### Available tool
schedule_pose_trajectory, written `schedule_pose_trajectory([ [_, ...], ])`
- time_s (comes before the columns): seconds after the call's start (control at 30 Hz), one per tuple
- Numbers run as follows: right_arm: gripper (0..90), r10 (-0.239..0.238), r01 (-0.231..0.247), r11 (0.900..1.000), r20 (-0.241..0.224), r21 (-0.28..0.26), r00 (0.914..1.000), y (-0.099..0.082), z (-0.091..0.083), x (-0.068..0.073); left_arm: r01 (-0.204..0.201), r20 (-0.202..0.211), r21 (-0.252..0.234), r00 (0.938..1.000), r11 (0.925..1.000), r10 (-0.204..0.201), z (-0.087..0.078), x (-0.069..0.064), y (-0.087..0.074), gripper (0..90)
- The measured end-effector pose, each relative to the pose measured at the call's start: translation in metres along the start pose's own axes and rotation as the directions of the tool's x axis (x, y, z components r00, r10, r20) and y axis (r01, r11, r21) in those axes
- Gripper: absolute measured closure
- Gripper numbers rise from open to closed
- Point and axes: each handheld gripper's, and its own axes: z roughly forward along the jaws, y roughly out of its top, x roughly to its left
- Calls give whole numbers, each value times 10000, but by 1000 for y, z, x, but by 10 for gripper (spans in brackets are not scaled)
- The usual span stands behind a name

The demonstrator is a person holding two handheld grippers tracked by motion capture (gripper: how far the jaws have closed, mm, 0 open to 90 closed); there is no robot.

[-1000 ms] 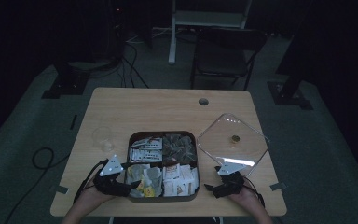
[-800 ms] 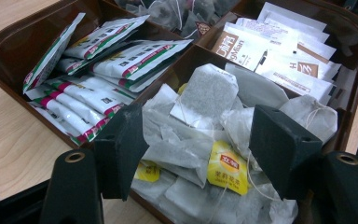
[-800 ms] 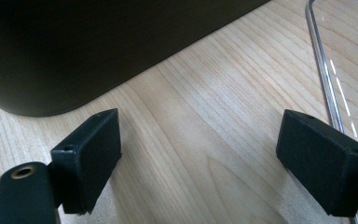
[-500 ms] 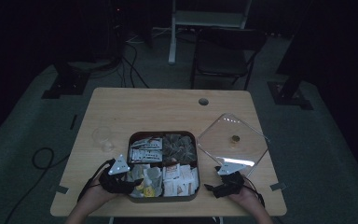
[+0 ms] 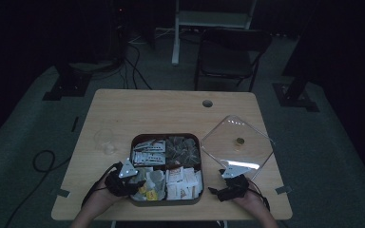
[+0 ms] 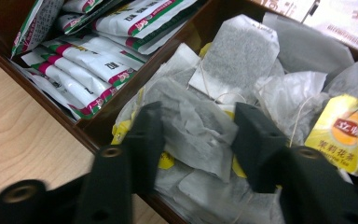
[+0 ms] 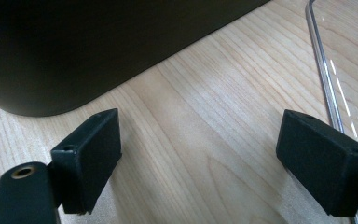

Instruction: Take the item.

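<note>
Left claw (image 6: 193,135) half-closed, right claw (image 7: 200,158) wide.

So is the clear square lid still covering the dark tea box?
No, the clear square lid lies on the table beside the open dark tea box.

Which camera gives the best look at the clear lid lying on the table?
The high view: the whole clear lid shows there, flat on the table right of the box. The right gripper view catches just one edge beside the open right tongs.

Saw a dark folding chair (image 5: 230,52) past the table's (image 5: 171,111) far edge, black cables (image 5: 133,71) trailing on the floor far left
</note>
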Motion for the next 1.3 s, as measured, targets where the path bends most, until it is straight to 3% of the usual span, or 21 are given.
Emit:
schedule_pose_trajectory([
  [0.07, 133, 1, -1, 10000, 1, 0, 10000, 0, 0, 0, 57, -66, -44, 10000, 10000, -57, 0, 1, 0, 691],
  [0.2, 134, 0, 0, 10000, 0, 0, 10000, 0, 0, 0, 303, 88, -286, 9995, 9991, -300, -2, 5, -1, 774],
  [0.37, 133, 2, -2, 10000, 0, 3, 10000, 0, 0, 0, 435, 555, -954, 9977, 9945, -383, -15, 4, 5, 795],
  [0.6, 133, 3, -3, 10000, 1, 1, 10000, 0, 0, 0, 287, 744, -1418, 9971, 9895, -183, -31, 1, 14, 796],
  [0.83, 134, -1, 1, 10000, 0, 2, 10000, 0, 0, 0, 26, 454, -1660, 9990, 9861, 50, -43, 1, 22, 802],
  [1.1, 134, -16, 16, 10000, 5, -8, 10000, 0, 0, 0, 8, 201, -2051, 9998, 9787, 34, -58, 10, 27, 803],
  [1.3, 134, -4, 4, 10000, -1, -6, 10000, 0, 0, 0, 30, -243, -2370, 9997, 9715, -91, -68, 22, 29, 804],
])
